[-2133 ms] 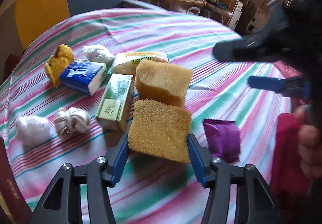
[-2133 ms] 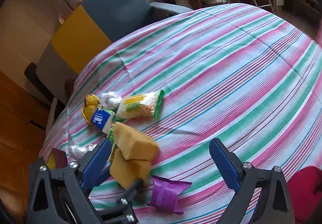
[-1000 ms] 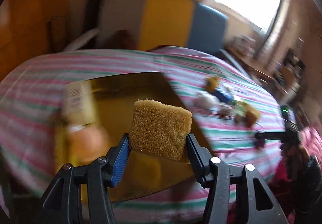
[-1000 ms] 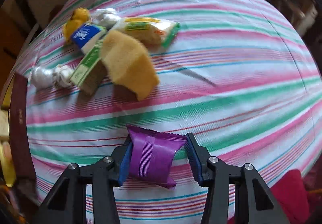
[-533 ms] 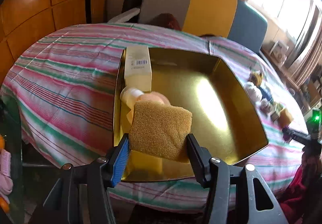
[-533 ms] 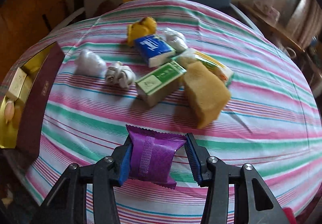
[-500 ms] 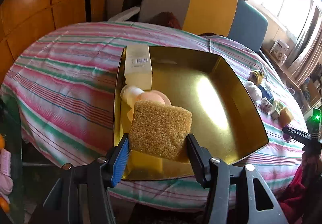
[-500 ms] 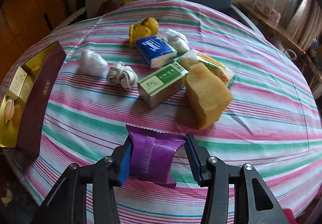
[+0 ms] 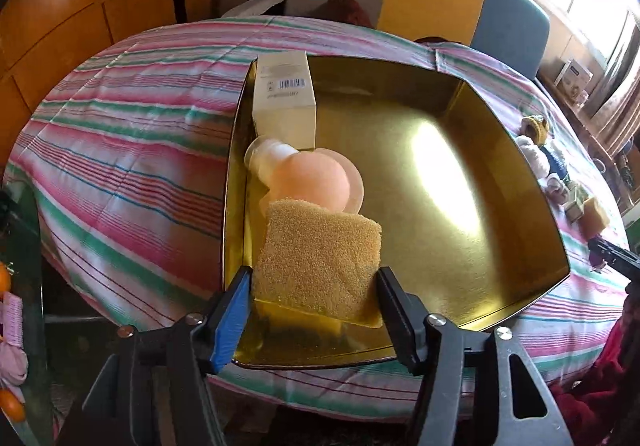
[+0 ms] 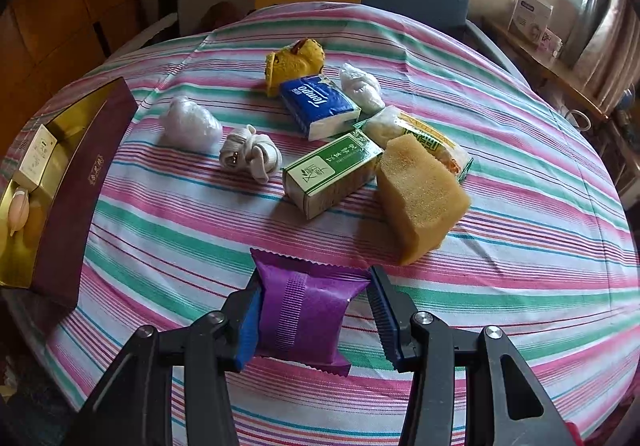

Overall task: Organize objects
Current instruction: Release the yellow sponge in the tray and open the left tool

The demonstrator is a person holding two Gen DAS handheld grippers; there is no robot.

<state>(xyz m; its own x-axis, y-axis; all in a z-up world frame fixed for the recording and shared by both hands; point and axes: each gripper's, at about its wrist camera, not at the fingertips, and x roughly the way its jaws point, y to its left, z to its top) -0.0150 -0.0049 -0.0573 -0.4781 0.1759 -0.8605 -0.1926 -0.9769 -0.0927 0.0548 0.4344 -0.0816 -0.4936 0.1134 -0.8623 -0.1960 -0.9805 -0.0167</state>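
The left gripper (image 9: 314, 292) has just been opening its jaws; the sponge (image 9: 318, 262) lies released between them, low in the frame, inside the gold tray (image 9: 460, 181). The right gripper (image 10: 314, 310) clamps the purple packet (image 10: 302, 316), bottom centre.

Lower part of the pink bottle (image 9: 316, 181) behind the sponge (image 9: 318, 266); far items past the gold box (image 9: 500, 165) perhaps too small.
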